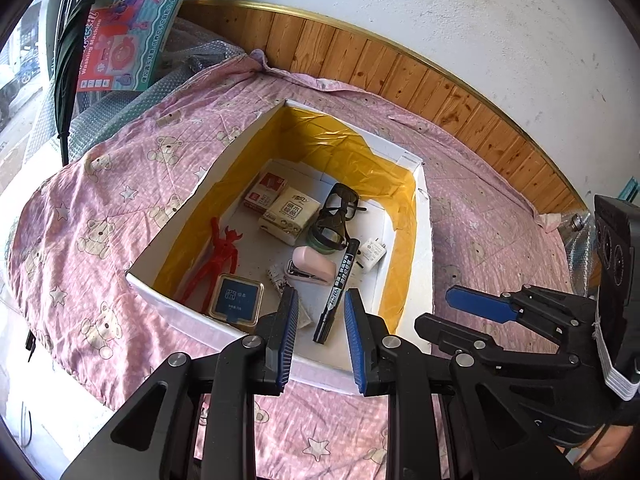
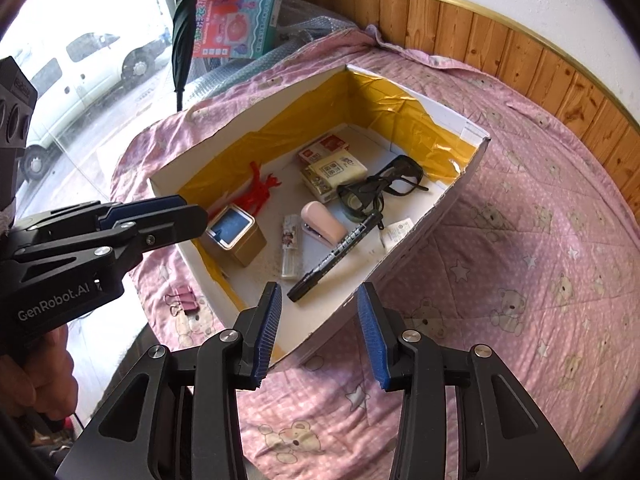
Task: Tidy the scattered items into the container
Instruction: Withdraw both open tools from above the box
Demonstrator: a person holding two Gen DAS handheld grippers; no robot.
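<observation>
Both grippers, left (image 1: 321, 304) and right (image 2: 318, 304), are hovering released and empty over the box (image 2: 420, 224); a pink binder clip (image 2: 182, 298) is lying just outside it.

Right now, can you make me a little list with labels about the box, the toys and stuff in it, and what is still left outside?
container: white box with yellow lining, on the pink bear blanket
inside: red figure, gold tin, pink stapler, black marker, glasses, tissue packs, white charger
still outside: pink binder clip, on the blanket beside the box
left tool: open, empty, above the box's near edge
right tool: open, empty
</observation>
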